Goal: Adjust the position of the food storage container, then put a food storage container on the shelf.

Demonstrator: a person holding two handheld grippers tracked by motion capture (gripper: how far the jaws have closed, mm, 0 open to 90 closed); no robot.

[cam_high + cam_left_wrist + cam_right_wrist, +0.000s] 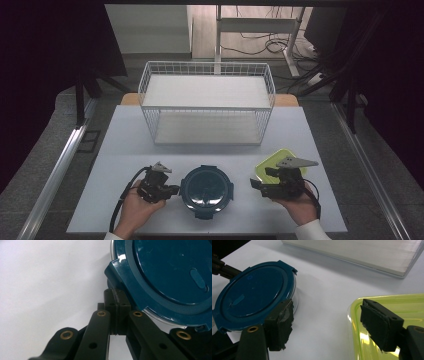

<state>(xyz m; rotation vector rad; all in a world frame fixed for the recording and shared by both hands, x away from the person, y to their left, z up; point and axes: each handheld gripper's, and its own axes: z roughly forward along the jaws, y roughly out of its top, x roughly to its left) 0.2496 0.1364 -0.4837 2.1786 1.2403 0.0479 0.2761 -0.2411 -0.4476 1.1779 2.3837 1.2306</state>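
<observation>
The left gripper (172, 189) is sitting just beside the left rim of the round box (206, 191), its jaws pressed together with nothing between them. In the left gripper view the closed tips (117, 312) are lying right under a corner latch of the blue lid (170, 277), touching it or very nearly so. The box is resting near the front middle of the surface (125, 135), between the two hands.

The right gripper (256, 186) is hovering to the right of the box, jaws spread and holding nothing. In the right gripper view one pad (280, 323) is standing in front of the near rim of the lid (253, 295) and the other pad (379, 323) over the green lid (402, 305), which is lying flat at the near right.

The step looks like working the latch or steadying the box. To do it well, the left tips should be pressing on the latch tab itself, not the smooth rim, where they would likely slip. The right jaws could be closing on the opposite rim to stop the box from sliding.

Room is plentiful: bare surface is lying open to the left and between box and basket (207, 102), which is standing well apart at the far side. The near edge is close to the box, so any push should be going sideways or away, not toward the person. The green lid is crowding the right hand a little.
</observation>
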